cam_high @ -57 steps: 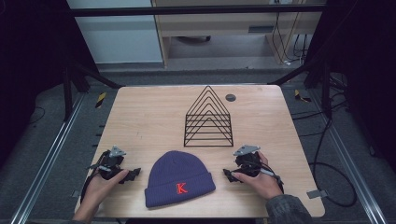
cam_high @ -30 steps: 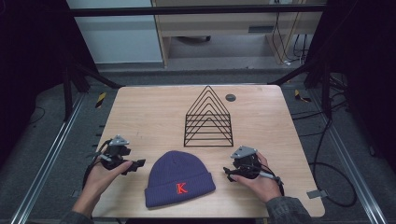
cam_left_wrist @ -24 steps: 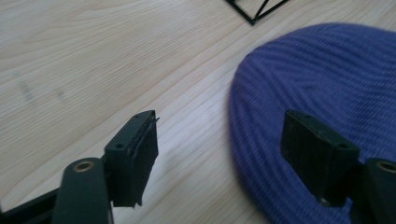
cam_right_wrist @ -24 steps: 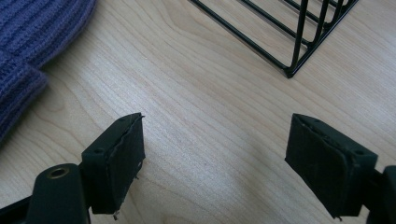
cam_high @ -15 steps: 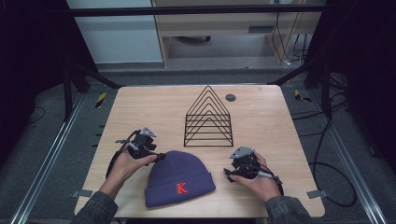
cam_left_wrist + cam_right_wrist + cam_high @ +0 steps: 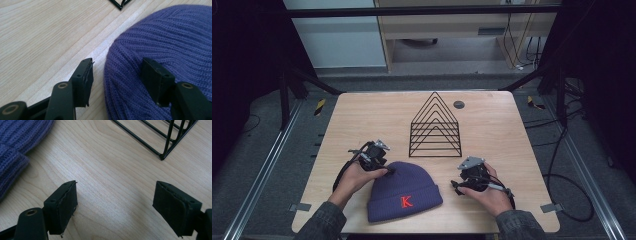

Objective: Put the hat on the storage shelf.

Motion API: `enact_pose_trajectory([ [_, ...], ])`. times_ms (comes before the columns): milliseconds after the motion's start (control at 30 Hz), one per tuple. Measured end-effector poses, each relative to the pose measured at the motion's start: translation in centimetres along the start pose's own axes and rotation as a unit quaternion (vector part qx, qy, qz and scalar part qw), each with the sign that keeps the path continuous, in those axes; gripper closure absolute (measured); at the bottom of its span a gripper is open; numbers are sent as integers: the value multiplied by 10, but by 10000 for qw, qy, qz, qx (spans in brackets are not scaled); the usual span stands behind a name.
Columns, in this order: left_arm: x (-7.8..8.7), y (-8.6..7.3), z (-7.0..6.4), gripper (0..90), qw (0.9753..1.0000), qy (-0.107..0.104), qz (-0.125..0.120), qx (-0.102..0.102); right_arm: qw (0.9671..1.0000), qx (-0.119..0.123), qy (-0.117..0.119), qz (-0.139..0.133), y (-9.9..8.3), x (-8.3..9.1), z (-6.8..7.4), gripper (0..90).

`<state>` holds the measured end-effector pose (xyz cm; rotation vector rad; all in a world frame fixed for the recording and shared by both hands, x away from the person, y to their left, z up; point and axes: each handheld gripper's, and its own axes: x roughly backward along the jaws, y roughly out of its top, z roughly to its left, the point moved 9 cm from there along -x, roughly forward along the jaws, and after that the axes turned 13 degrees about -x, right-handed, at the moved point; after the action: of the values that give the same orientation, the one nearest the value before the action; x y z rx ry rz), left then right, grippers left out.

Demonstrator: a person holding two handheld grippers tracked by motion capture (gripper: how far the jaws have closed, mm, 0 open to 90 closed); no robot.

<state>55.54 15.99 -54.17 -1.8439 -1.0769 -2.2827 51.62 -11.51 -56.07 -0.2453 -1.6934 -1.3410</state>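
Purple ribbed beanie [image 6: 404, 190] with red K, black wire rack [image 6: 435, 125]

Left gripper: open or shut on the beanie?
Open. The left gripper has its jaws apart, straddling the edge of the purple beanie, one over the table, one over the knit.

Bright tabletop, dark surroundings, soft shadows

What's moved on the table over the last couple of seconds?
The left gripper has travelled from the table's left edge in toward the purple beanie and now straddles its crown edge with jaws open, one jaw on the knit; nothing is clamped. The right gripper stayed put, open over bare wood. The beanie and the wire rack have not shifted.
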Motion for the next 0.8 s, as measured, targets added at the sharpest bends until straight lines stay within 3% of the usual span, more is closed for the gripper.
enact_pose_trajectory([
  [333, -4, -5, -5, 479, 9998, -164, 75, 48, 10000, 22, 33, 10, 0, 0, 2, 190],
  [533, -4, -5, -8, 668, 9995, -301, 44, 51, 10000, 26, 50, -27, 2, 1, 2, 190],
  [800, 1, -4, -11, 780, 9996, -269, 45, -16, 9999, -20, 85, -60, 2, 2, 3, 189],
])
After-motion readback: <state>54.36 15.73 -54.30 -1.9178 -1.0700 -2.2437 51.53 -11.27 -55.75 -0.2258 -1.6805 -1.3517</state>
